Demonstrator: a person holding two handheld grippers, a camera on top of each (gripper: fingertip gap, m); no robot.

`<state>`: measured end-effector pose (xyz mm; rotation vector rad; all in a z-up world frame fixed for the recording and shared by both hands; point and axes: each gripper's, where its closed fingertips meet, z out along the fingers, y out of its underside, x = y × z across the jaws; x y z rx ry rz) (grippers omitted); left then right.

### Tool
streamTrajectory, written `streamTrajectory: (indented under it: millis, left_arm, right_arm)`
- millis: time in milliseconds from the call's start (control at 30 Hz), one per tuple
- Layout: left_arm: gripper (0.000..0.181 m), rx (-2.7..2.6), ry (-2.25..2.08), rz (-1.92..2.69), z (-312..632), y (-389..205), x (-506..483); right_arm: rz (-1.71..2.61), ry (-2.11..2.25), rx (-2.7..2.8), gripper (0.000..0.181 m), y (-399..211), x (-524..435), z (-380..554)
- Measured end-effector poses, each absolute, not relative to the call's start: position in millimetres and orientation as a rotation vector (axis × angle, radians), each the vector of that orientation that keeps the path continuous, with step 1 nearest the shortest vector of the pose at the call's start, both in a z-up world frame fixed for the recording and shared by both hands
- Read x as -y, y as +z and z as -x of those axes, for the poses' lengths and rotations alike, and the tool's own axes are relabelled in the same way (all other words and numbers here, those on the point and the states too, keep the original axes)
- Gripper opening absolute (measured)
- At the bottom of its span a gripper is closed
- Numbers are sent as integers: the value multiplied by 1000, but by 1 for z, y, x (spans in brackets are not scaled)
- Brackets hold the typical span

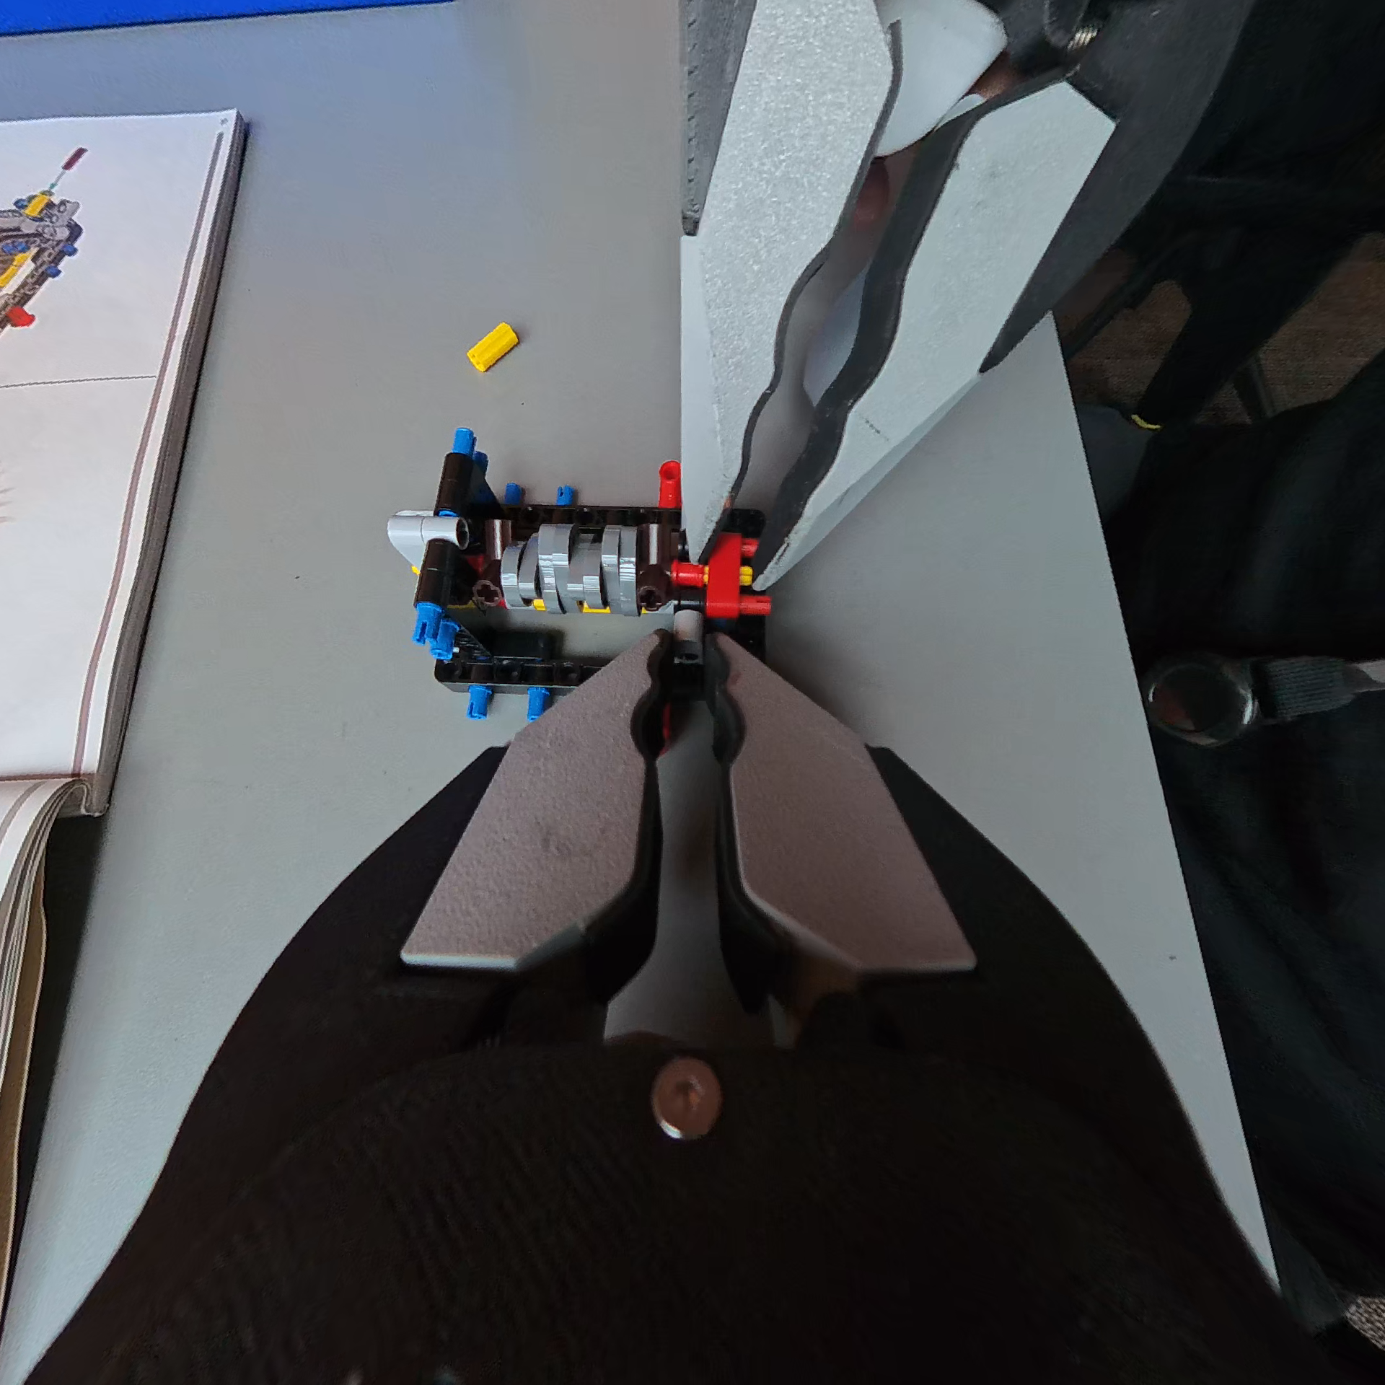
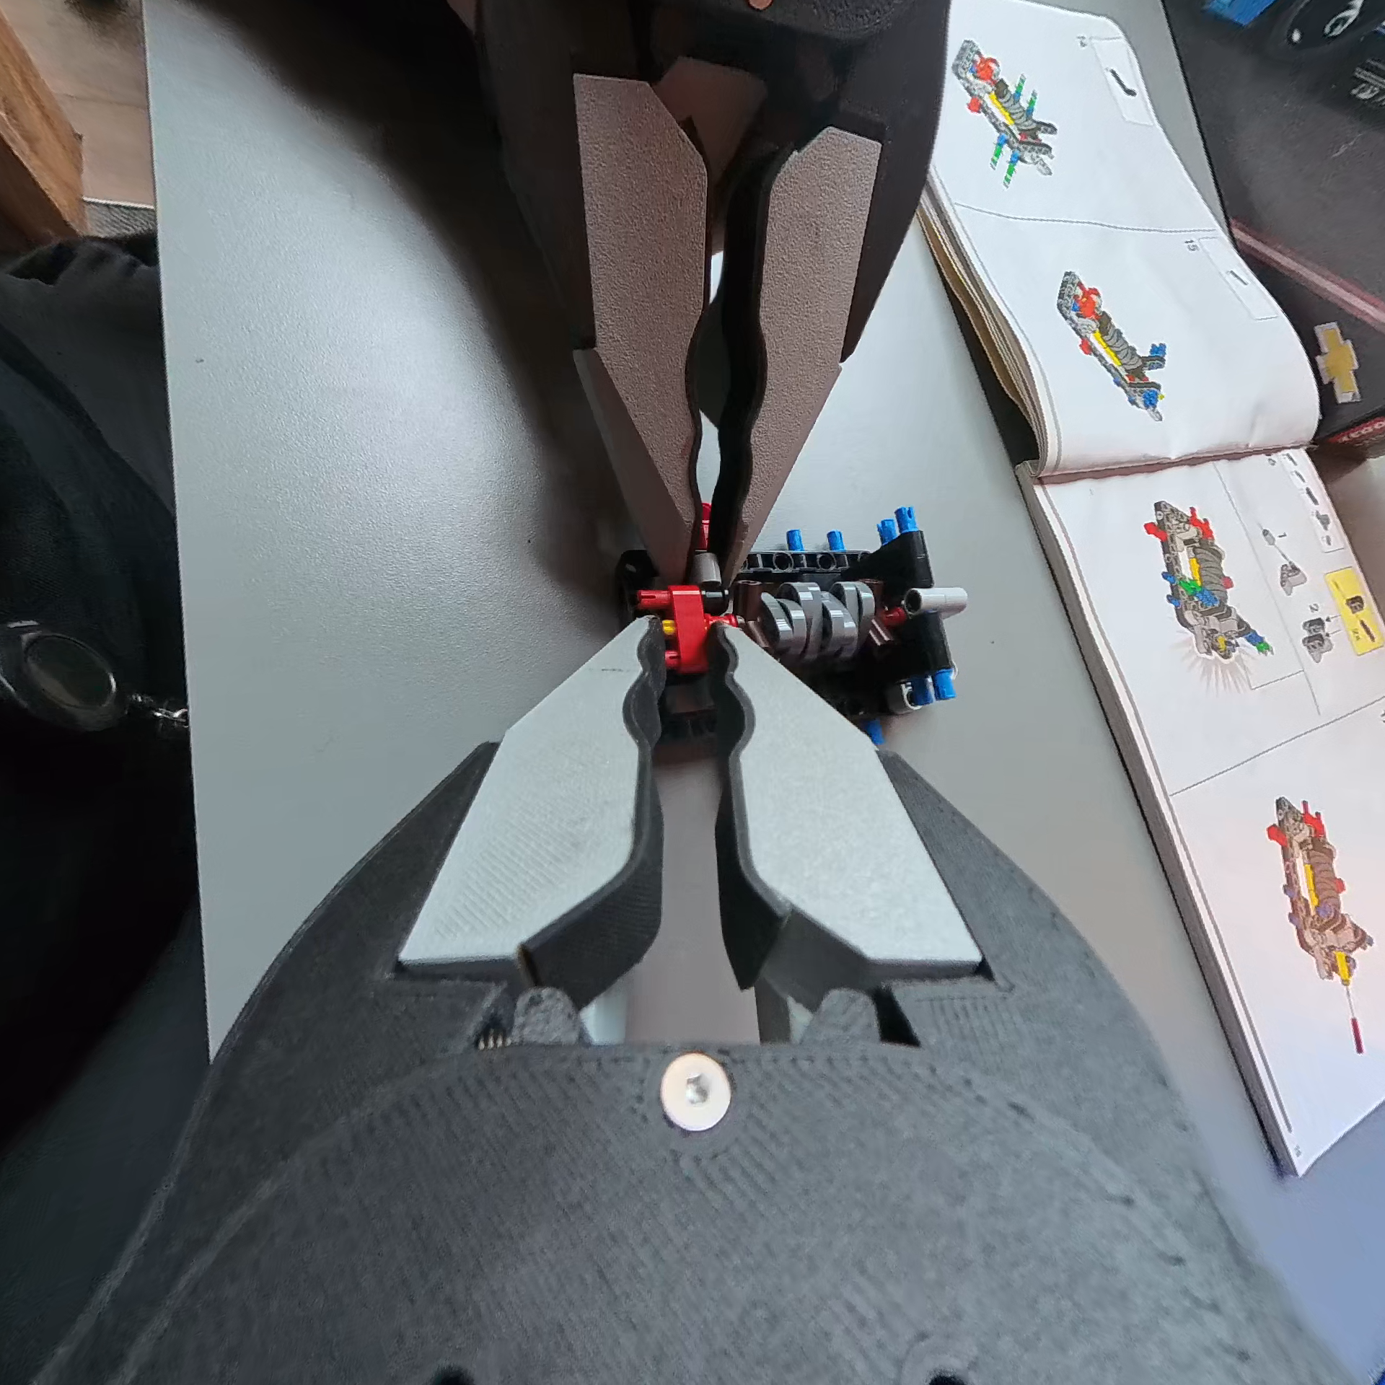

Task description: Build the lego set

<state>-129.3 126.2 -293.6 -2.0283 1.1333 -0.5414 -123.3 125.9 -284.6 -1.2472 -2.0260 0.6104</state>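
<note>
Lego assembly: sits on the grey bench at mid-frame in the left wrist view; black frame with blue pins along its edges, a row of grey curved pieces down its middle, a light grey connector at its left end.
Red piece: at the right end of the assembly in the left wrist view; red pins stick out of it, with a bit of yellow beside it.
Left claw: comes up from the bottom of its own view, jaws nearly together, pinching a small grey-and-black peg just below the red piece; it appears again from the top of the right wrist view.
Right claw: rises from the bottom of its own view, tips clamped on either side of the red piece; in the left wrist view it reaches down from the upper right.
Loose yellow piece: lies alone on the bench, above and left of the assembly, well apart from it.
Instruction booklet: open along the right edge of the right wrist view, pages showing coloured build drawings; at the left edge of the left wrist view.
</note>
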Motion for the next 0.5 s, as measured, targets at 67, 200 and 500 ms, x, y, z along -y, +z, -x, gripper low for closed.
streamTrajectory:
  millis: [67, 200, 500]
  left_arm:
    - [5, -1133, -541, 2029, 129, -294, -126]
    - [5, -1130, -541, 2030, 130, -294, -126]
    - [5, -1141, -563, 2034, 133, -294, -126]
  right_arm:
    - [1252, 613, 2030, 9, -285, -126, 123]
    - [1258, 623, 2026, 9, -285, -126, 124]
    - [1265, 766, 1947, 27, -275, -122, 125]
